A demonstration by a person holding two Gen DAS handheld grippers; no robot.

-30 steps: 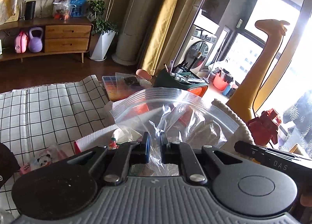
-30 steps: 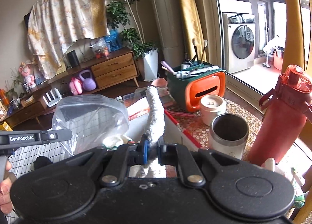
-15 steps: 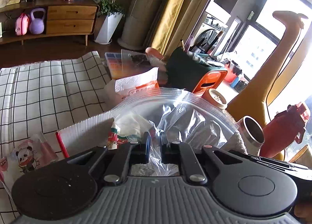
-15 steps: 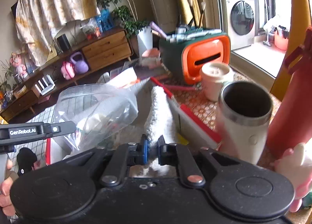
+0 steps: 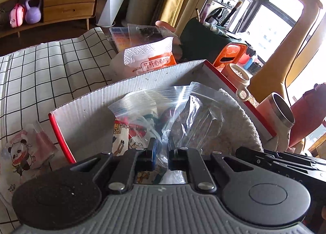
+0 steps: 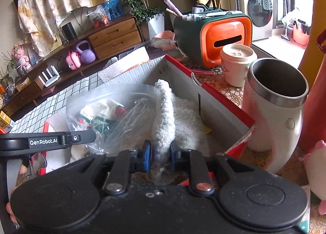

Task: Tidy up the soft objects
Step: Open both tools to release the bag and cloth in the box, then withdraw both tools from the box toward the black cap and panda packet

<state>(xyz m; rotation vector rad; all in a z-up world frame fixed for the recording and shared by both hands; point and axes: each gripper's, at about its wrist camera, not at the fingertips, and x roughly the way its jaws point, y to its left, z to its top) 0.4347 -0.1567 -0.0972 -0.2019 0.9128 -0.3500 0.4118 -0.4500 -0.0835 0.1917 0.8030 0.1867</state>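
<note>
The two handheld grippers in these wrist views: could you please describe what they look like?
The left gripper has a ribbed grey body, two round black discs, black linkage arms with silver rivets, and one blue-edged pad. The right gripper is all black, built alike, with blue pads on both fingers. In the right wrist view, the left gripper's side bar carries white "GenRobot.AI" lettering. No cables or sleeves show.

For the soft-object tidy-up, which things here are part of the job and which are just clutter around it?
In the job:
- zip bag, pinched by the left gripper
- fluffy white cloth, between the right gripper's opening jaws
- red-edged box receiving both

Lying about:
- steel-rimmed cup
- lidded cup
- orange-and-green organiser
- tissue pack
</note>
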